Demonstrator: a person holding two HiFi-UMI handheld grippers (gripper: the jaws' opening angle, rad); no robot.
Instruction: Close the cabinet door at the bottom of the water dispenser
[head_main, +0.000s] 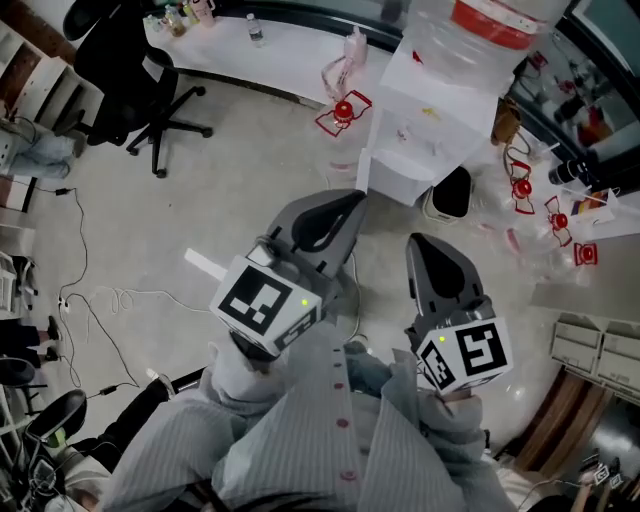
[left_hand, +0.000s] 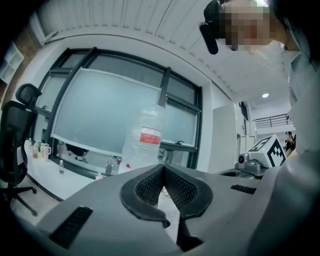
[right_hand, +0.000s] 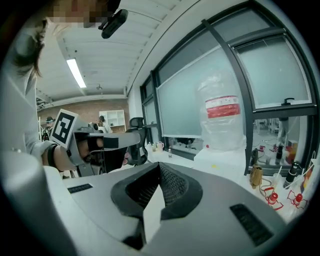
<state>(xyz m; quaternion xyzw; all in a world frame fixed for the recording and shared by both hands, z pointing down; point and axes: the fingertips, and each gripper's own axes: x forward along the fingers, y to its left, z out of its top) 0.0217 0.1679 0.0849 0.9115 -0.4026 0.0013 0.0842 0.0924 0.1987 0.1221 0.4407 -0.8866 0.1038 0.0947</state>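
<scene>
Water bottle (head_main: 480, 30) on dispenser (head_main: 430, 125), desk (head_main: 290, 60) to its L by window (left_hand: 110, 110), office chair (head_main: 125, 70) at desk's L end

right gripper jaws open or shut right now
Shut. In the right gripper view, the jaws of the right gripper meet at their tips, with nothing held between them.

Pale speckled floor (head_main: 250, 150) spread across the room, black office chair (head_main: 130, 70) stood on its castors at upper left, thin cables (head_main: 95, 300) trailed along the left side, white water dispenser (head_main: 430, 120) stood at upper right, small red-and-white pieces (head_main: 343, 112) lay scattered near its base.
</scene>
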